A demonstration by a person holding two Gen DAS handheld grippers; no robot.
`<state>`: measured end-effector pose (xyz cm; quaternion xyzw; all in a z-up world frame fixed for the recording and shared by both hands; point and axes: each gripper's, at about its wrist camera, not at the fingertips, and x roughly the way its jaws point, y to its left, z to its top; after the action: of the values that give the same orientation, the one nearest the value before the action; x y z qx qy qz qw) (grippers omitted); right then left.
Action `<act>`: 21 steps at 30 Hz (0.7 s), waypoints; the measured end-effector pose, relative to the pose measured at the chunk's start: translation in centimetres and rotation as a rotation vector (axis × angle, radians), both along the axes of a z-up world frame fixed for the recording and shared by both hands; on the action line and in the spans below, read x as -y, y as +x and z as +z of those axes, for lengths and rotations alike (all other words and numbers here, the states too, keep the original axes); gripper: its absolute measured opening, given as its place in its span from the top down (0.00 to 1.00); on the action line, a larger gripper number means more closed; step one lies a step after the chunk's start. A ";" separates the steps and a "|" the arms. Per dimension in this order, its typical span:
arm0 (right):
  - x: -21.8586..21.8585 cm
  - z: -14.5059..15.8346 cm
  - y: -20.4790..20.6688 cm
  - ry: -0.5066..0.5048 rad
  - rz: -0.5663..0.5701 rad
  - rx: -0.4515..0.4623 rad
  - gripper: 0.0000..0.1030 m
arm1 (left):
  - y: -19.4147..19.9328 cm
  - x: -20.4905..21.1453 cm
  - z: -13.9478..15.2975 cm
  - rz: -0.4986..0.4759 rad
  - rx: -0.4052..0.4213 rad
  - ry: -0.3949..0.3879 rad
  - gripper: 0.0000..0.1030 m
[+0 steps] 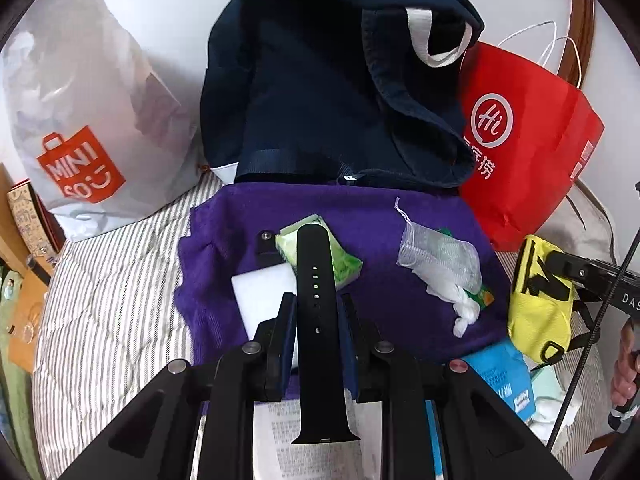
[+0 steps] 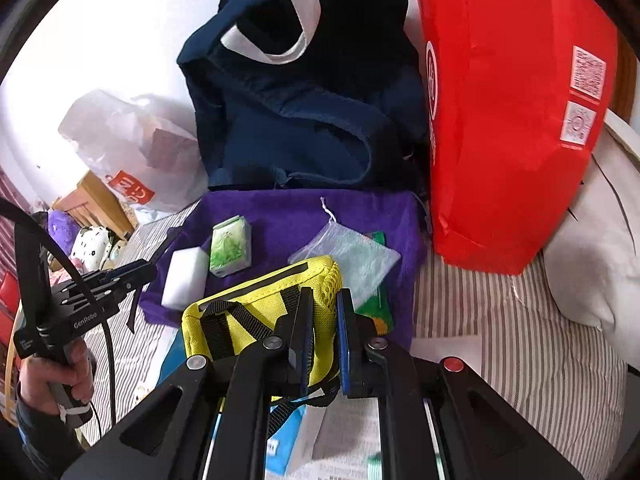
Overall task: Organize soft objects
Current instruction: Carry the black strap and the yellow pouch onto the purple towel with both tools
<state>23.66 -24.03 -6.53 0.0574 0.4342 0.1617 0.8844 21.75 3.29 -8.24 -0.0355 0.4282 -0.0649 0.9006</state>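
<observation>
The left gripper is clamping its jaws on a black watch strap, which is standing lengthwise between the pads and projecting forward over a green tissue packet. In the right wrist view the same gripper is showing at the left, with a hand wrapped round its handle.

The right gripper is holding its jaws closed on the mesh edge of a yellow pouch with black straps; the pouch is hanging to the left of the jaws, above the near edge of a purple towel. From the left wrist view the pouch is appearing at the right, beside the right gripper's body.

The purple towel is lying spread on a striped bedsheet. On it are resting a white sponge block, the green tissue packet, and a clear mesh drawstring bag lying over a green packet.

Behind the towel a navy backpack with a white handle loop is standing open against the wall. A white Miniso plastic bag is sitting to its left and a red shopping bag to its right. A white pillow is lying at the far right. A blue packet and printed paper are lying near the towel's front edge.
</observation>
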 end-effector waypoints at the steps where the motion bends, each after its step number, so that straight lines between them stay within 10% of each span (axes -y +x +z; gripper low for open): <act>1: -0.1 -0.2 0.5 -0.002 -0.003 -0.004 0.90 | 0.4 0.1 -0.1 -0.003 -0.003 0.000 0.81; 21: -6.4 -7.0 7.5 -0.076 0.069 -0.137 0.89 | 3.5 -0.6 -1.5 -0.019 -0.015 -0.011 0.81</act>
<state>31.12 -17.66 -13.54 0.0197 0.5014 0.1712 0.8479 25.22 3.87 -9.69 -0.0369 0.4348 -0.0758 0.8966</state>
